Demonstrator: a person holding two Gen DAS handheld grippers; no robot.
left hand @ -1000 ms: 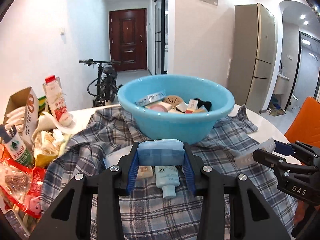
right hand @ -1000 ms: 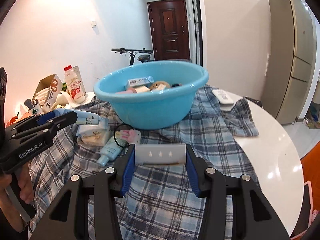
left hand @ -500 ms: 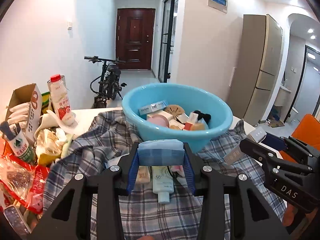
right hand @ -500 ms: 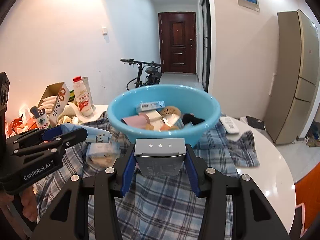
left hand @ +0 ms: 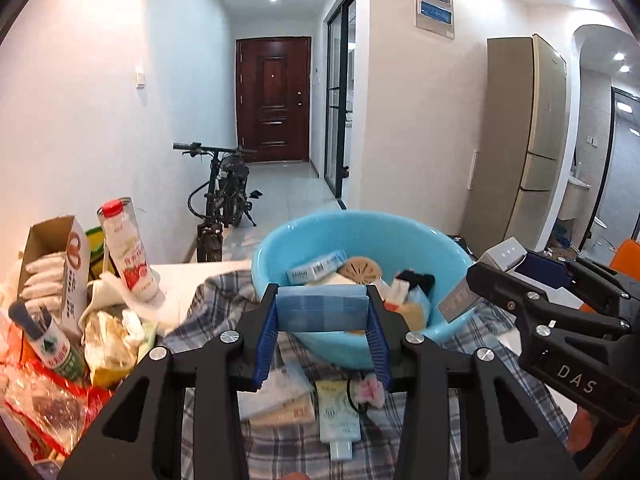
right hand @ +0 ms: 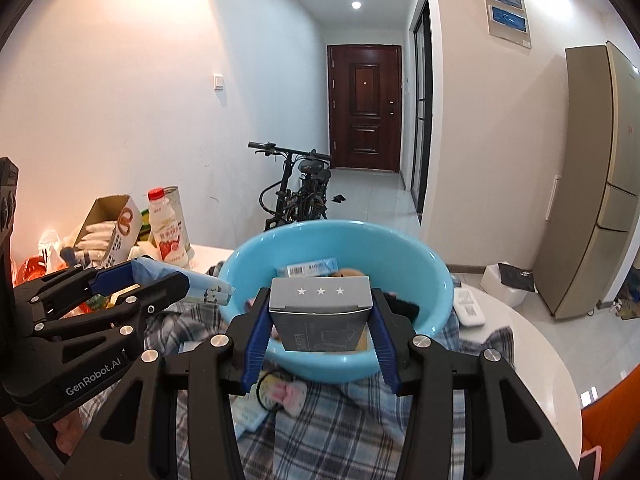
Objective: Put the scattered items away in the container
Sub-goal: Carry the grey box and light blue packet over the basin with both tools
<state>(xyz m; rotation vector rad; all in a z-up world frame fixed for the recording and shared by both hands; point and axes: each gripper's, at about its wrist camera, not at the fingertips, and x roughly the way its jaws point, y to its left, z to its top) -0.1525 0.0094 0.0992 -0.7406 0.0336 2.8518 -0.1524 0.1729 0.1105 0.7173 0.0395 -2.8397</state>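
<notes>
A light blue basin (left hand: 448, 252) (right hand: 424, 256) stands on a plaid cloth (left hand: 440, 440) and holds several small items. My left gripper (left hand: 322, 312) is shut on a blue tissue pack (left hand: 322, 310), held above the basin's near rim; it also shows in the right wrist view (right hand: 188, 282). My right gripper (right hand: 320, 320) is shut on a grey box (right hand: 320, 316) with three stars, held over the basin's near rim; the box also shows in the left wrist view (left hand: 480, 280). A sunscreen tube (left hand: 338, 420), flat packets (left hand: 280, 404) and a pink hair tie (left hand: 370, 388) lie on the cloth.
At the left stand a milk bottle (left hand: 128, 252), an open cardboard box (left hand: 56, 264), a green-labelled bottle (left hand: 48, 340) and snack bags (left hand: 48, 404). A remote (right hand: 468, 308) lies on the white table (right hand: 532, 360) right of the basin. An orange chair (left hand: 628, 256) stands at the right.
Both grippers have risen and moved forward with their loads, from low over the cloth to the basin's near rim. The items on the cloth have stayed put.
</notes>
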